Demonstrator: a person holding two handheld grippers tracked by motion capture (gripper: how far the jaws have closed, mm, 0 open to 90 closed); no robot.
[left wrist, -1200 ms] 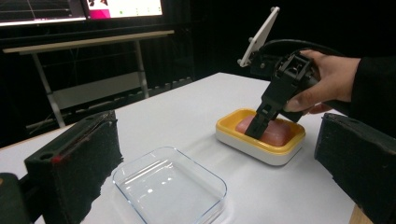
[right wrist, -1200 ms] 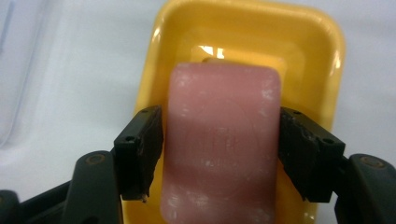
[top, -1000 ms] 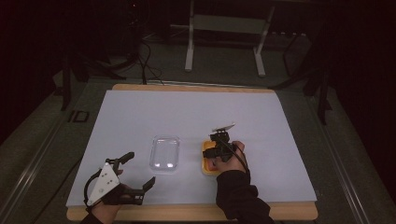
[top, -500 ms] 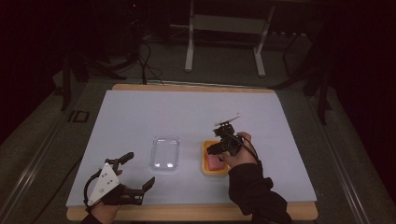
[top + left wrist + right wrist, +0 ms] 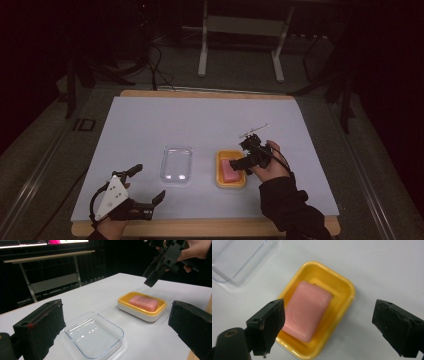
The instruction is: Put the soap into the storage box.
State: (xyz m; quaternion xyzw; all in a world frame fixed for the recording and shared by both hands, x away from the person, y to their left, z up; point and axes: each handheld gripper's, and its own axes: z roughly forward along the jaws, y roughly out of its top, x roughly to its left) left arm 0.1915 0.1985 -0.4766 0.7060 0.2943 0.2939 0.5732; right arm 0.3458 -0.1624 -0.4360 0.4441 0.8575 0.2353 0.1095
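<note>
2 tools agape: right tool over pink soap in yellow dish, clear tray beside, left tool apart.

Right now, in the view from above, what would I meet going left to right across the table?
Left gripper → clear plastic lid → yellow soap dish holding a pink soap bar → right gripper, hovering at the dish's right edge.
</note>
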